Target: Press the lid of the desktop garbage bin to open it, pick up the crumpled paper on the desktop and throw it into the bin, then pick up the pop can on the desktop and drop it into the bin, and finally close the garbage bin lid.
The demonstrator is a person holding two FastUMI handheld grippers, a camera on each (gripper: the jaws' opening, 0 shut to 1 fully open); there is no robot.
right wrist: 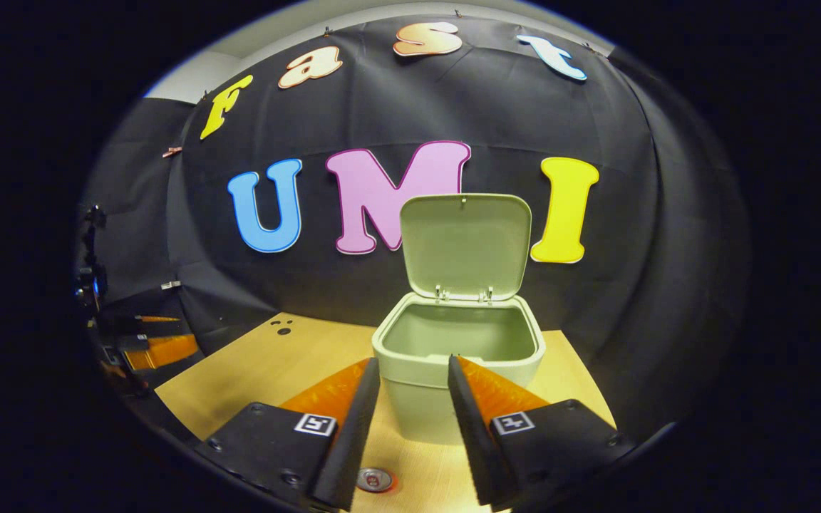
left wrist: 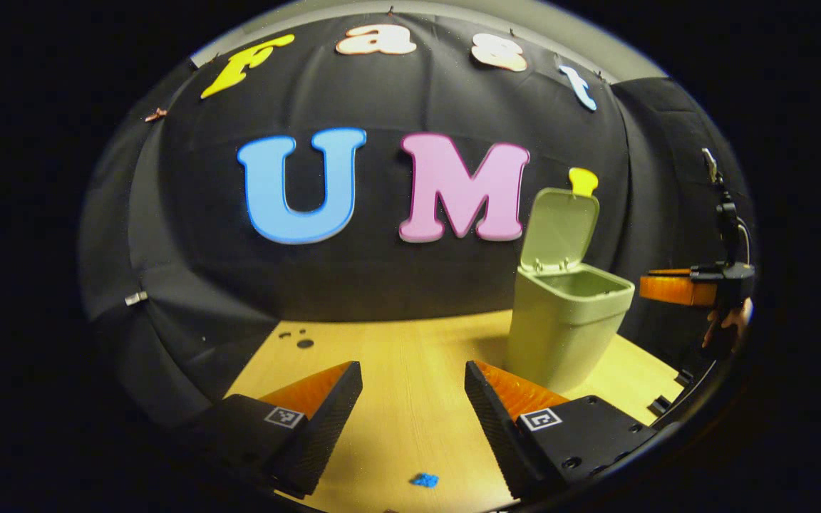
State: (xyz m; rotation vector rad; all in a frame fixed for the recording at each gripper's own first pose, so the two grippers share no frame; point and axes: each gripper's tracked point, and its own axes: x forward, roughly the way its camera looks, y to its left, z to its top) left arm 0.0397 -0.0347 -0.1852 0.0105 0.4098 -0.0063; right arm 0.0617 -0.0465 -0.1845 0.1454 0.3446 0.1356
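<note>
Ribbed fingers of the right gripper [right wrist: 414, 420] spread apart, gripping nothing, hovering over the pop can [right wrist: 373, 479], seen end-on from above on the wooden bench [right wrist: 268, 363] between and below the tips. Ahead, just past the tips: pale green desktop garbage bin [right wrist: 453, 356], lid [right wrist: 466, 242] swung upright, inside apparently bare as far as visible.

Left gripper [left wrist: 414, 399] likewise open and empty, above bare bench, bin off to its right; small blue scrap [left wrist: 425, 480] low on the wood, identity unclear.

Judged: lid-opening done; can pickup in hand. Next: lower, centre the fingers round the can, close, lift over the rim.

Bin floor hidden by the front wall, so paper's whereabouts undecided. Can mostly cut off; standing or lying hard to tell.
</note>
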